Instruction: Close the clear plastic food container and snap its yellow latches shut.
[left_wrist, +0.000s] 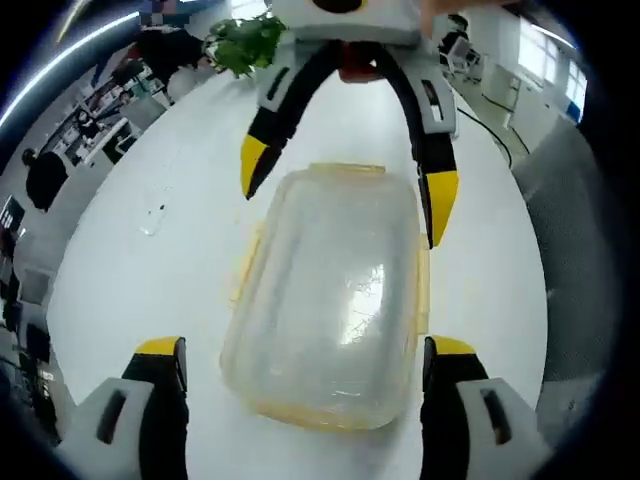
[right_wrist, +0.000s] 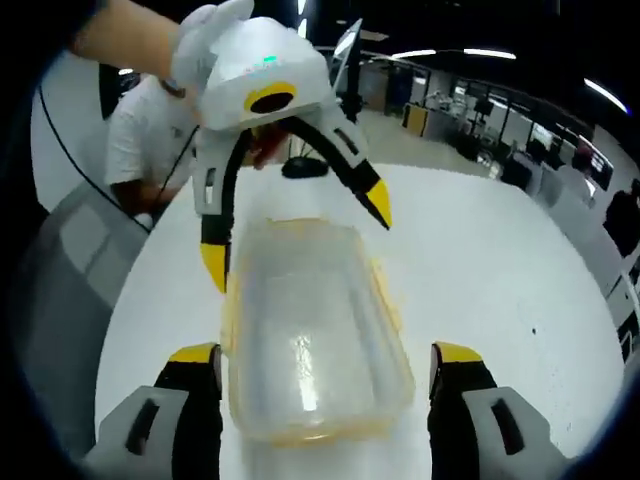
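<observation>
Both grippers, left & right, gape wide around clear container on white table, plant + office desks behind.

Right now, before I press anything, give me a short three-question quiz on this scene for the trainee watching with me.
1. True or false: the lid already sits on the clear container.
2. How do the jaws of the left gripper and the right gripper stand?
A. both shut on a latch
B. both open, straddling the container's ends
C. one open, one shut
3. What green thing lies beyond the container on the white table in the left gripper view?

Key:
1. True; the lid covers the container.
2. B.
3. A leafy plant.
</observation>
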